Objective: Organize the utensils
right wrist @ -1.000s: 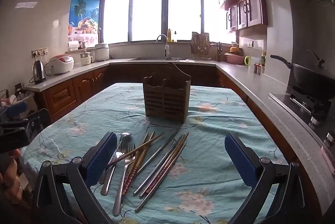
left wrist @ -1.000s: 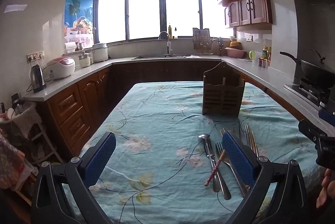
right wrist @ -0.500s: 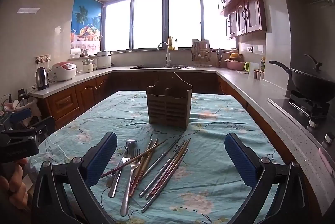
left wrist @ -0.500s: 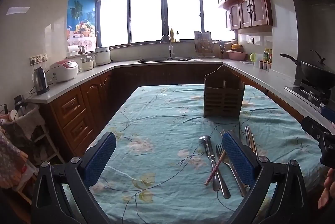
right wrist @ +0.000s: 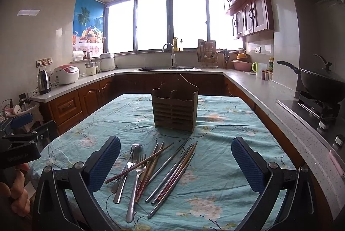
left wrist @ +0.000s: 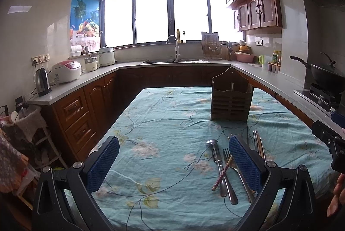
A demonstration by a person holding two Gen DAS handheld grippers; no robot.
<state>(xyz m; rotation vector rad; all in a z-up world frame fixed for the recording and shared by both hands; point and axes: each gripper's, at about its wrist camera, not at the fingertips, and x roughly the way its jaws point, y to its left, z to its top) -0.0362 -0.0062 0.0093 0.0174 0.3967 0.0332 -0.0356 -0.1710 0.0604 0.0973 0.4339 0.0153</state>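
Table (right wrist: 226, 123) with a teal flowered cloth fills the middle of both views, kitchen counter (right wrist: 248, 82) wrapping around behind it. Wooden utensil holder (right wrist: 174, 110) stands upright on the cloth, far side of the loose cutlery, nothing visible sticking out of its slots.

Right gripper (right wrist: 175, 164) hangs over the near end of the table, jaws spread wide, nothing between the blue pads (right wrist: 245, 164). Left gripper (left wrist: 173, 163) likewise spread wide and empty, aimed at bare cloth to the left of the cutlery (its right pad hides part of the pile in the left wrist view). The left gripper's body also shows at the left edge of the right wrist view, a hand (right wrist: 15, 194) wrapped around its handle.

Cutlery lies in one loose pile on the cloth, just in front of the holder, apart from it. Metal chopsticks (right wrist: 172, 168) fan out on the right of the pile. Wooden chopsticks (right wrist: 151, 164) sit in the middle, one dark one (right wrist: 140, 164) lying crosswise over the fork (right wrist: 135, 179). Spoon (right wrist: 129, 164) sits at the left, touching the fork, bowl pointing toward the holder.
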